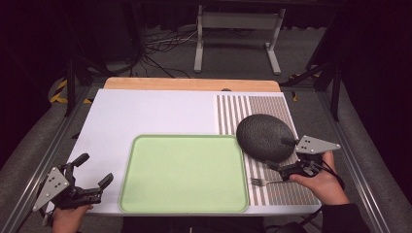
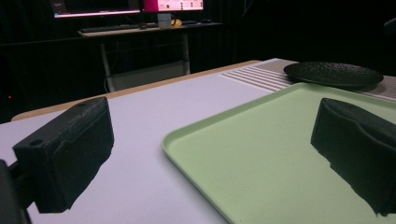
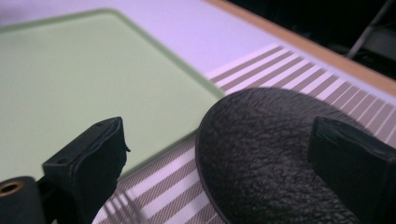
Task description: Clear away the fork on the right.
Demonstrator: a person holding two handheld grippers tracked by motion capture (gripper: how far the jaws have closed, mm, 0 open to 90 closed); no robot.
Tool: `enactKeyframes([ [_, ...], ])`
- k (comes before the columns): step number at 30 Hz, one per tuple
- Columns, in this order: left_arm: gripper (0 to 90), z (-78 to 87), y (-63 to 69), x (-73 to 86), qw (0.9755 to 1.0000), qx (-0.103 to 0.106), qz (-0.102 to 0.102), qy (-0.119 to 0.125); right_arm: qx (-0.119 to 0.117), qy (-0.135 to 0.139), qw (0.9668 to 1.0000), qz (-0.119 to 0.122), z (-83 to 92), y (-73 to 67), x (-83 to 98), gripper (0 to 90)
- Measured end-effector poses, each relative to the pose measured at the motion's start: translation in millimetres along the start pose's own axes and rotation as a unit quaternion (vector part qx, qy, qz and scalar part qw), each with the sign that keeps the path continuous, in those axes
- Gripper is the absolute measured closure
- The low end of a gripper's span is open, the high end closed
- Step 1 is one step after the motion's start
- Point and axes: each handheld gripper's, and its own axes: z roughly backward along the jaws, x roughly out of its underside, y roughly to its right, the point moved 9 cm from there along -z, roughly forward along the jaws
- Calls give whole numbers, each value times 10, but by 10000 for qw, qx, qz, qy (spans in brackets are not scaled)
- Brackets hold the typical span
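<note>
Looks like nothing's moved yet. The left gripper hangs wide open and empty, with the bare green tray just off its right jaw. The right gripper is open too, jaws straddling the near edge of the black plate without clamping it. The high view catches a fork right under that gripper; the left gripper view adds a lit monitor way behind.
</note>
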Motion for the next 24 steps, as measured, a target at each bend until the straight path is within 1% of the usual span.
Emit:
enactKeyframes([
  [1,0,-1,1,1,10000,5,11,1,-59,-127,9999,37,-13,-7,9,54],
  [2,0,-1,-1,2,10000,-1,7,-3,-91,-222,9996,125,-17,-10,10,67],
  [3,0,-1,-2,2,10000,-2,5,-2,-166,-315,9992,186,-21,-23,8,67],
  [5,0,-1,-2,1,10000,-3,-1,-9,-241,-472,9982,295,-26,-36,-3,70],
  [6,0,-2,0,1,10000,-3,-4,-8,-293,-593,9971,386,-27,-44,-6,71],
  [7,0,-2,-2,1,10000,-10,-17,-8,-379,-754,9952,499,-27,-57,-9,70],
  [8,0,-2,-2,1,10000,-9,-16,-9,-414,-847,9939,579,-27,-58,-12,71],
  [9,0,-2,-2,1,10000,-11,-16,-10,-489,-1034,9909,704,-21,-61,-12,73],
  [10,0,-2,-3,1,10000,-12,-16,-9,-555,-1164,9887,763,-20,-68,-14,71],
  [11,0,-2,0,2,10000,-2,0,-10,-566,-1241,9873,820,-21,-67,-19,71],
  [13,0,-2,1,4,10000,2,6,-17,-622,-1470,9824,965,-26,-78,-29,72],
  [14,0,-2,1,4,10000,2,6,-17,-622,-1470,9824,965,-26,-78,-29,72],
  [15,0,-3,1,3,10000,7,2,-14,-652,-1559,9803,1017,-32,-85,-31,72],
  [19,0,-3,3,4,10000,16,10,-15,-823,-1974,9687,1257,-68,-128,-1,79],
  [21,0,-2,2,4,10000,14,15,-16,-861,-2099,9650,1312,-85,-135,16,79],
  [22,0,-2,1,5,10000,17,17,-17,-925,-2145,9634,1313,-89,-144,26,85],
  [23,0,-2,1,5,10000,19,18,-16,-1053,-2206,9607,1314,-96,-163,45,87],
  [24,0,-2,2,5,10000,20,17,-18,-1116,-2240,9591,1319,-104,-172,58,86],
])
